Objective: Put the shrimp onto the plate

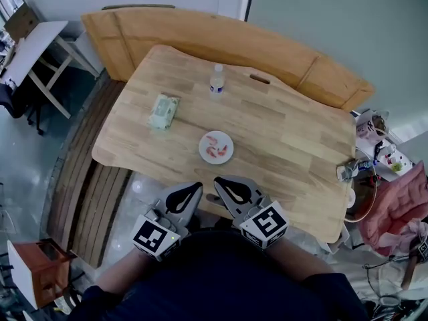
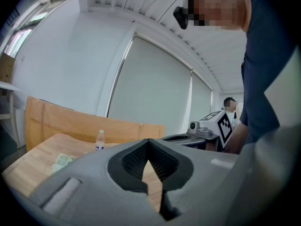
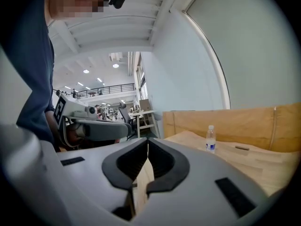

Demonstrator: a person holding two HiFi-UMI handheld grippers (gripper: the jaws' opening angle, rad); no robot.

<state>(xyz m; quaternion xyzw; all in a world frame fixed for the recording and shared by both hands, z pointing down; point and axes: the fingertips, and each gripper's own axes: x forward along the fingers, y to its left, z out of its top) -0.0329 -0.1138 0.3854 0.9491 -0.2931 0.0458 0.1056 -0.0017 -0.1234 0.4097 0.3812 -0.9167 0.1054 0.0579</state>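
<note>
A small white plate [image 1: 225,155] sits near the middle of the wooden table [image 1: 294,146], with pink shrimp [image 1: 215,146] lying on it. Both grippers hover at the table's near edge, close to the person's body and short of the plate. My left gripper [image 1: 194,187] is shut with nothing in it, and its tips meet in the left gripper view [image 2: 149,142]. My right gripper [image 1: 218,181] is also shut and empty, its tips touching in the right gripper view [image 3: 147,141]. Neither gripper view shows the plate.
A water bottle [image 1: 216,80] stands at the table's far side, also seen as a bottle [image 2: 99,141] and a bottle [image 3: 210,139]. A wipes pack [image 1: 163,111] lies to the left. A wooden bench [image 1: 200,35] runs behind. Clutter [image 1: 378,159] crowds the right.
</note>
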